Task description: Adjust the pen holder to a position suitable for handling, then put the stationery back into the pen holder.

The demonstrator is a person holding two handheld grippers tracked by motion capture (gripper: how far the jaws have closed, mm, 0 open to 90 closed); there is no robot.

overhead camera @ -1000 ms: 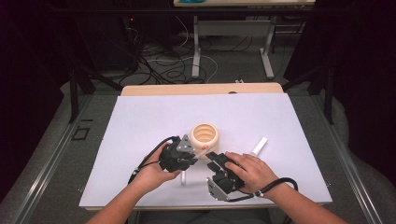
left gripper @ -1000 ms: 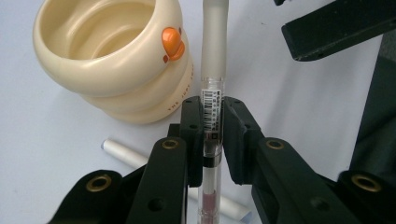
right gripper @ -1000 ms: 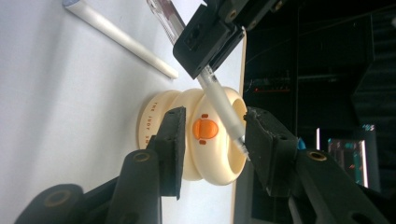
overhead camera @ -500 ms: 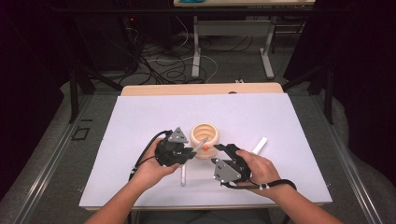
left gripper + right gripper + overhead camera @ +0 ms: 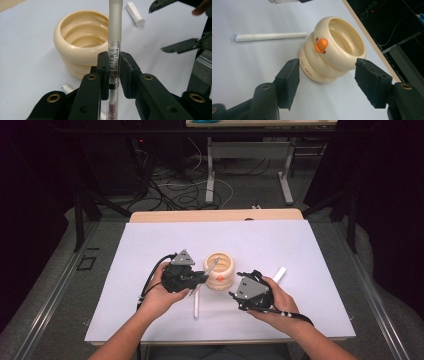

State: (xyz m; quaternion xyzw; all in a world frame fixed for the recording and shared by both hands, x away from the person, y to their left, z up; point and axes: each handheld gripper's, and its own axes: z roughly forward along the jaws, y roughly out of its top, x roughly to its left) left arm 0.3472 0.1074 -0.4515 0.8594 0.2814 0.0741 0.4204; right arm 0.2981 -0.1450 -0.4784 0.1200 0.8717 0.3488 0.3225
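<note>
A cream ringed cup [image 5: 222,275] with an orange knob [image 5: 321,44] stands mid-table. My left gripper [image 5: 202,278] is just left of it, shut on a clear pen [image 5: 114,53] with a barcode label. The pen's frosted end [image 5: 213,266] leans over the cup's rim [image 5: 75,21]. My right gripper [image 5: 236,286] sits to the cup's right, open. In the right gripper view its jaws [image 5: 328,68] stand wide apart, a little short of the cup [image 5: 342,57], touching nothing.
A white pen [image 5: 195,305] lies on the white tabletop [image 5: 150,245] in front of the cup, between my hands. A short white tube [image 5: 279,274] lies right of the cup. The table's front edge is close behind both hands.
My right gripper has moved forward and to the right, and now faces the cup's side. My left gripper has shifted slightly left, still shut on the pen. The cup has stayed put.
</note>
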